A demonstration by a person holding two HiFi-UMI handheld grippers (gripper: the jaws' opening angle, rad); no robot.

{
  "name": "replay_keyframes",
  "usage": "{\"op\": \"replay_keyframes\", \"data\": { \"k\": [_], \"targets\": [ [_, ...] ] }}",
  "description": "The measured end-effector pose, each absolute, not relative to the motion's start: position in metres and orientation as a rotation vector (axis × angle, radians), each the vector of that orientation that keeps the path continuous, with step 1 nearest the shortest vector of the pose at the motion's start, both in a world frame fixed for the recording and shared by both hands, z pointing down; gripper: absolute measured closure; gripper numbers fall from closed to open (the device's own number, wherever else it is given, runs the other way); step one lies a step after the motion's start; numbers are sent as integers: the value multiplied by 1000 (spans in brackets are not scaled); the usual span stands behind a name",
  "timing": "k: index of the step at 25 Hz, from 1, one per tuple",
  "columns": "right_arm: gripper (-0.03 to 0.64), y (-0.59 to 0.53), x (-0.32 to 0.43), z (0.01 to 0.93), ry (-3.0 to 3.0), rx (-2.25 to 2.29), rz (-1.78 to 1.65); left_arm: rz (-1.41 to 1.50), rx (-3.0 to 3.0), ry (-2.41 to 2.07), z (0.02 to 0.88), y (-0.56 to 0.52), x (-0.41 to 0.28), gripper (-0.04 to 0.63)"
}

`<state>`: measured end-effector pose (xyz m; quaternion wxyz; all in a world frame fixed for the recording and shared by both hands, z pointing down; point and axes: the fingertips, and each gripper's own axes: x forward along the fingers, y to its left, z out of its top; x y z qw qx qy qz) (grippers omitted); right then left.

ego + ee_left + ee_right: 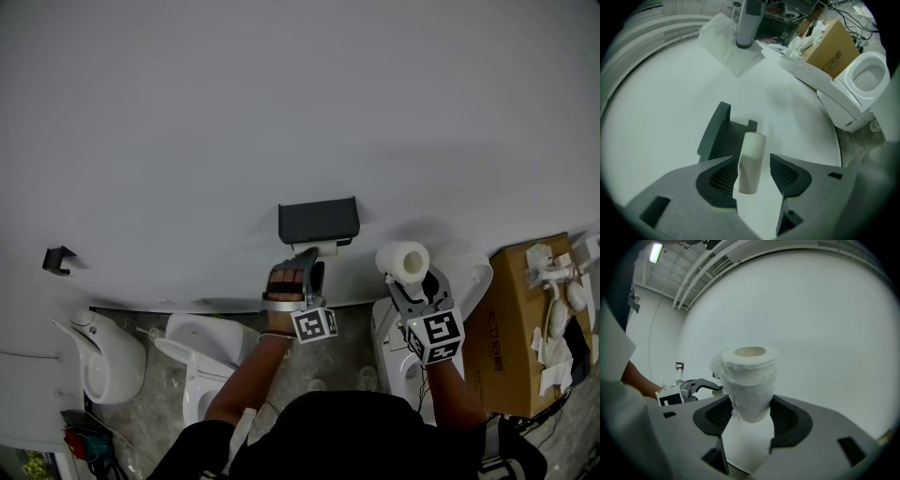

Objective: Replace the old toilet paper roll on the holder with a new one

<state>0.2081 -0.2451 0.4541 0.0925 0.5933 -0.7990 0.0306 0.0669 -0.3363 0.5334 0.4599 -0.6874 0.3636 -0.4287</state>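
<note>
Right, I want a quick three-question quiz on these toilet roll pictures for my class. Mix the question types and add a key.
1. True or false: the right gripper is shut on a roll of paper.
2. What stands between the left gripper's open jaws?
A) a bare tube
B) a sponge
C) nothing
3. Fill in the gap: the dark holder is fixed to the ____.

Key
1. True.
2. A.
3. wall.
</note>
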Motion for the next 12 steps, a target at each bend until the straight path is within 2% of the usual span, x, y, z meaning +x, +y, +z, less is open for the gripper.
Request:
{"op": "replay_keyframes", "data": {
  "k": [12],
  "targets": [
    [373, -251, 224, 455, -2394, 1742, 76, -1097, -1644, 900, 534, -349, 73, 396]
  ]
}}
